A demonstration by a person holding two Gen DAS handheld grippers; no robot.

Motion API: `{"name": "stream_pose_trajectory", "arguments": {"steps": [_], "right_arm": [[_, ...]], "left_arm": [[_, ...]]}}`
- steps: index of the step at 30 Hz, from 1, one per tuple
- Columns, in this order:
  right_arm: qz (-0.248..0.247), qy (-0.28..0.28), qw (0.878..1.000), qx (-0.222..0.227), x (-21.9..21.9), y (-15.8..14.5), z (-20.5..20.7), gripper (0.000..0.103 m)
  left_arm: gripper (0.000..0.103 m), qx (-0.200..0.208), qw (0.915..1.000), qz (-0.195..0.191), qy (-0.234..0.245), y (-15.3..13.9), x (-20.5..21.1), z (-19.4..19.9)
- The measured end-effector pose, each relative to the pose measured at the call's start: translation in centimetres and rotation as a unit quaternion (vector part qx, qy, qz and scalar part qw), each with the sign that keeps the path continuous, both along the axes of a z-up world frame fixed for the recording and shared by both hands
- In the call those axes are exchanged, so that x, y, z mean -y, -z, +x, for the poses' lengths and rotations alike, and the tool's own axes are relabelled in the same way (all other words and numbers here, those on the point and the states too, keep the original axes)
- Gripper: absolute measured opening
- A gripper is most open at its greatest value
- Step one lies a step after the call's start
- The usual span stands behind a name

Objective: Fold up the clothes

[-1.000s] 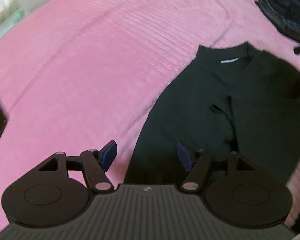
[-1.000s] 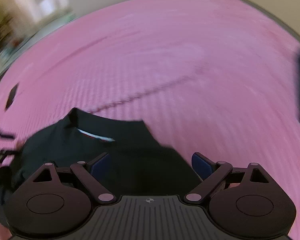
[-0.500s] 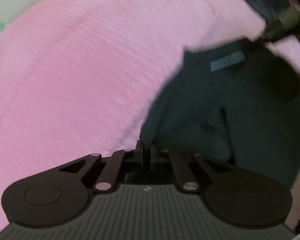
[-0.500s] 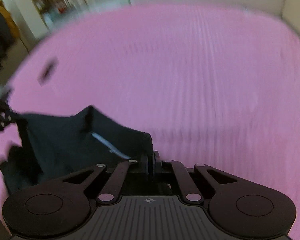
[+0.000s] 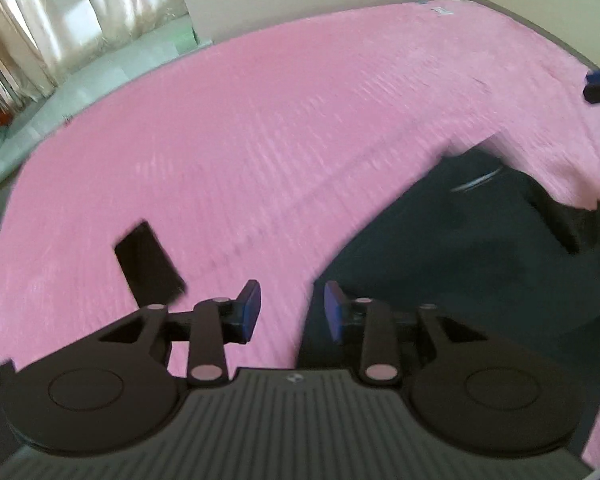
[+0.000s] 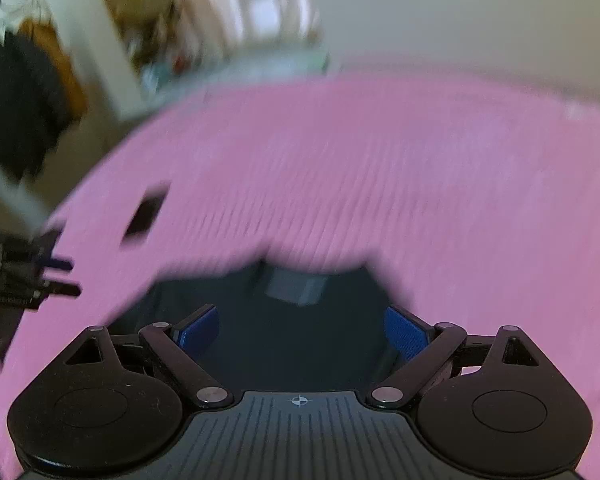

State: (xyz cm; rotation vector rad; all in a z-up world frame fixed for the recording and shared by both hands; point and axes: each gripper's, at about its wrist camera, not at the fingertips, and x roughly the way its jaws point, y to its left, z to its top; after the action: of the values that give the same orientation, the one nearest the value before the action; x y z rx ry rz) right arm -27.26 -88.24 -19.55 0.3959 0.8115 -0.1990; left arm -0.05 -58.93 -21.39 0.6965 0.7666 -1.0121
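**Both grippers let go, shirt part folded**

While the left gripper [image 5: 292,312] hangs low over the bed, its blue pads are spread apart and hold nothing. One pad is over the pink cover and the other is over the near edge of the dark shirt [image 5: 480,264]. The right gripper [image 6: 300,332] is wide open too, with nothing in it, right above the shirt [image 6: 284,320].

The shirt lies on the bed [image 5: 260,140] and looks folded in part, I think. Its collar tag faces up. More folds seem to be left, but blur hides the shape.

A black phone [image 5: 148,264] lies just left of the left gripper, apart from the shirt. Farther out, the pink cover has lots of open room. The bed edge and floor are far off.
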Motion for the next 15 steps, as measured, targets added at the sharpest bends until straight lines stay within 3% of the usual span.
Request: {"name": "stream_pose_trajectory", "arguments": {"steps": [2,5,10,12,15], "right_arm": [[0.031,0.012,0.999,-0.039,-2.5,2.7,-1.9,0.092],[0.095,0.105,0.987,-0.07,-4.3,4.9,-5.4,0.092],[0.252,0.236,0.936,-0.065,-5.7,7.9,-8.1,0.092],[0.259,0.217,0.939,-0.067,-6.6,7.4,-6.9,0.092],[0.268,0.185,0.943,-0.07,-8.0,6.7,-5.1,0.092]], "left_arm": [[0.041,-0.027,0.9995,0.012,0.011,1.7,-2.1,-2.1],[0.042,-0.058,0.9968,0.043,0.033,4.5,-5.8,-6.7],[0.055,-0.081,0.9869,0.078,0.115,8.3,-9.0,-15.7],[0.056,-0.081,0.9801,0.09,0.157,9.7,-10.0,-18.2],[0.056,-0.033,0.968,0.119,0.219,11.2,-11.8,-20.7]]}}
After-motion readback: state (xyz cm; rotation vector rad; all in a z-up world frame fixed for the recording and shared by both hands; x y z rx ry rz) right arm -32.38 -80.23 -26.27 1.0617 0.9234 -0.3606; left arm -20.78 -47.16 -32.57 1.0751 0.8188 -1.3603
